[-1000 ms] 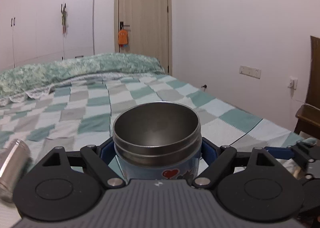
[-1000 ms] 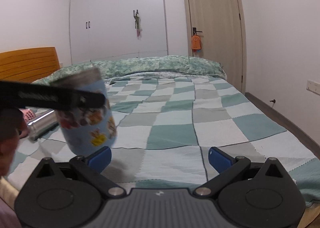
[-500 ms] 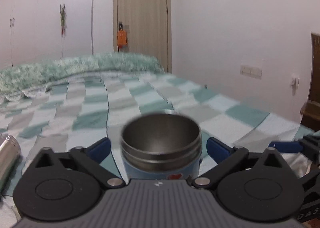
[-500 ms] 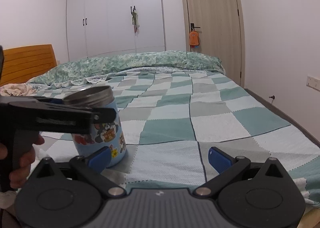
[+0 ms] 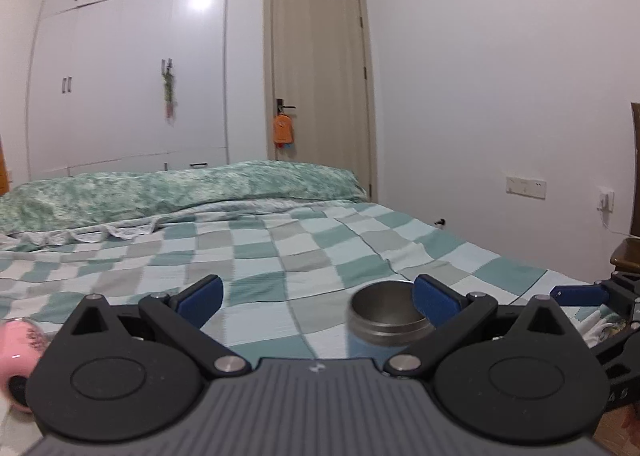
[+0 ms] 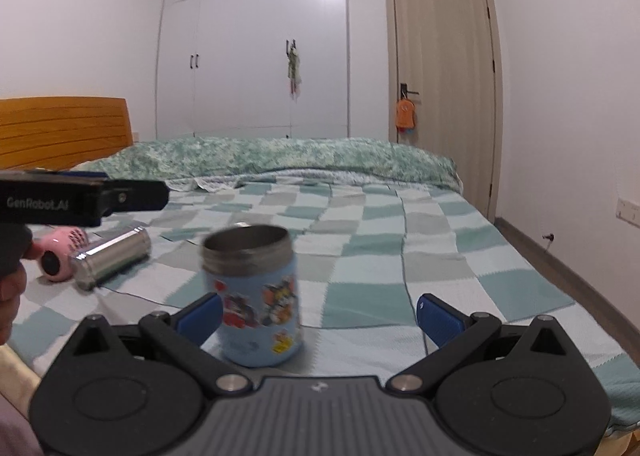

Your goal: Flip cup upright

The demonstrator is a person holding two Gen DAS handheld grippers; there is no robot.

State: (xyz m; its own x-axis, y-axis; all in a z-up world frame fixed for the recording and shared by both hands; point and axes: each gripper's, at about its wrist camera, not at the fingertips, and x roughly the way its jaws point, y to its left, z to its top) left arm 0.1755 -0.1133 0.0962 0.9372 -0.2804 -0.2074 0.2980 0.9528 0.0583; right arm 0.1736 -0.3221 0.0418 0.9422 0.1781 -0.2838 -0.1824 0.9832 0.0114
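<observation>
White wardrobe doors and a closed door are seen behind the bed, whose checked cover carries everything. On it the cup is stood upright, mouth up, its long axis vertical, so the flip is judged done. From the left gripper the cup is found at about 2 o'clock, just inside the right-hand pad and not clasped; the jaws are spread wide and nothing is held. From the right gripper the cup lies at about 10 o'clock, close beside the left-hand pad; whether they touch cannot be told. These jaws are also wide apart and empty. A steel flask and a pink object lie at 9 o'clock. Open cover is left toward 1 o'clock; the near edge of the bed lies just below the cup.
</observation>
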